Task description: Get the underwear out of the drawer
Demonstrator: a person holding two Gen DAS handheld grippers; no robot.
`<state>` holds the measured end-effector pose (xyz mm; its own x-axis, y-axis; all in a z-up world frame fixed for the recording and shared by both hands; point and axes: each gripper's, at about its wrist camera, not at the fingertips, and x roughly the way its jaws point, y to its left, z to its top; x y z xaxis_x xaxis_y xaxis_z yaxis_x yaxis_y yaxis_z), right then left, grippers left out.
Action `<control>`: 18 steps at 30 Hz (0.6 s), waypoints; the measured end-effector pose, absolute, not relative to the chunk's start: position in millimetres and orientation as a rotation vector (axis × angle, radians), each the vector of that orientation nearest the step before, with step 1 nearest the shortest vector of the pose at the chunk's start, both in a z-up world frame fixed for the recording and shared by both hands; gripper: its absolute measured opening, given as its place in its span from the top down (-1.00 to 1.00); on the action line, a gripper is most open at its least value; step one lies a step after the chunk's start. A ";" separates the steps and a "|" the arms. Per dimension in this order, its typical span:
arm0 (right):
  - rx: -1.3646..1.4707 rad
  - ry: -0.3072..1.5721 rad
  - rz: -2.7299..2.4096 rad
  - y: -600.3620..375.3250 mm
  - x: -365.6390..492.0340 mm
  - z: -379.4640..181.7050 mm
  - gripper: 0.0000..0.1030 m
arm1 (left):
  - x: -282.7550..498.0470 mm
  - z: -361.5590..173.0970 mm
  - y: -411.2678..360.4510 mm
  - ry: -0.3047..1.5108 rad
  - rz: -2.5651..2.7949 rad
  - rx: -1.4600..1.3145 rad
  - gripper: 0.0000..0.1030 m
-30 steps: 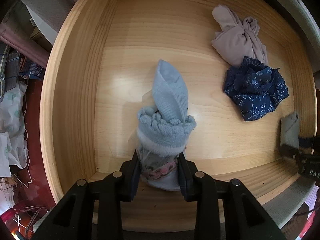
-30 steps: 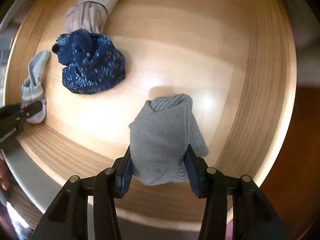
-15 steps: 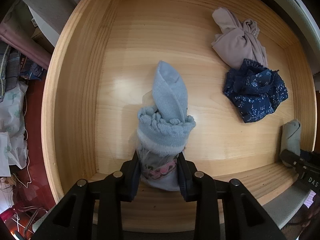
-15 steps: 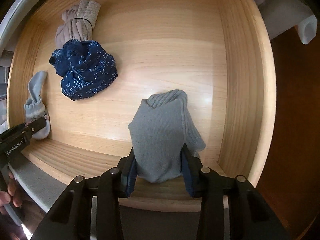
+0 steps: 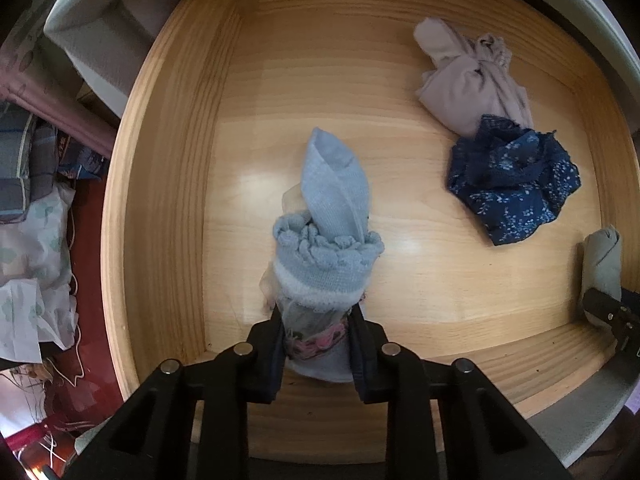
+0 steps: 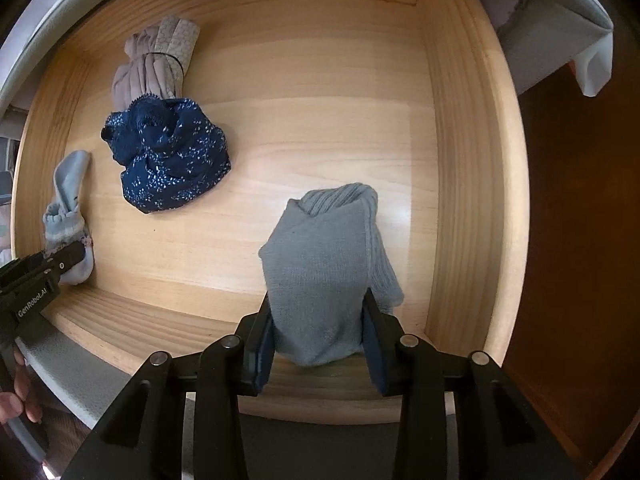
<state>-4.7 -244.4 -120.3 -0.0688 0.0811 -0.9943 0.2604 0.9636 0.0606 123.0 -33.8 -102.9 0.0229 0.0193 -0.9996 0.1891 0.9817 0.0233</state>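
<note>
My right gripper (image 6: 318,354) is clamped on the soft grey knitted bundle (image 6: 326,276); my left gripper (image 5: 316,354) is closing on the light-blue frilled sock bundle (image 5: 326,252) near the wooden drawer's (image 5: 160,200) front edge; both feel light and squashy.

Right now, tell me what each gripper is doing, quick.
Left gripper: jaws closing on the light blue sock bundle.
Right gripper: shut on the grey sock bundle.

Both wrist cameras look straight down along their fingers into the drawer (image 5: 168,216), close above its floor. The left view covers the drawer's left side, the right view its right wall (image 6: 460,184). Both share the navy bundle (image 5: 514,184) and beige bundle (image 6: 154,64), lying beyond the fingers.
</note>
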 end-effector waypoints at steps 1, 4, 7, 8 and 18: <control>0.267 1.636 -0.152 -244.2 -5.4 -120.3 0.32 | 121.0 -100.8 -38.7 1.537 -0.132 0.169 0.50; 0.275 1.629 -0.157 -247.5 -7.8 -118.4 0.32 | 118.4 -91.6 -42.8 1.512 -0.133 0.164 0.50; 0.283 1.628 -0.158 -258.2 -11.0 -112.3 0.32 | 115.2 -82.0 -45.0 1.488 -0.148 0.146 0.50; 0.284 1.628 -0.156 -260.0 -12.2 -111.3 0.32 | 114.3 -79.2 -45.6 1.484 -0.152 0.141 0.51; 0.300 1.623 -0.150 -299.6 -19.2 -91.7 0.32 | 111.1 -45.9 -39.1 1.458 -0.169 0.101 0.51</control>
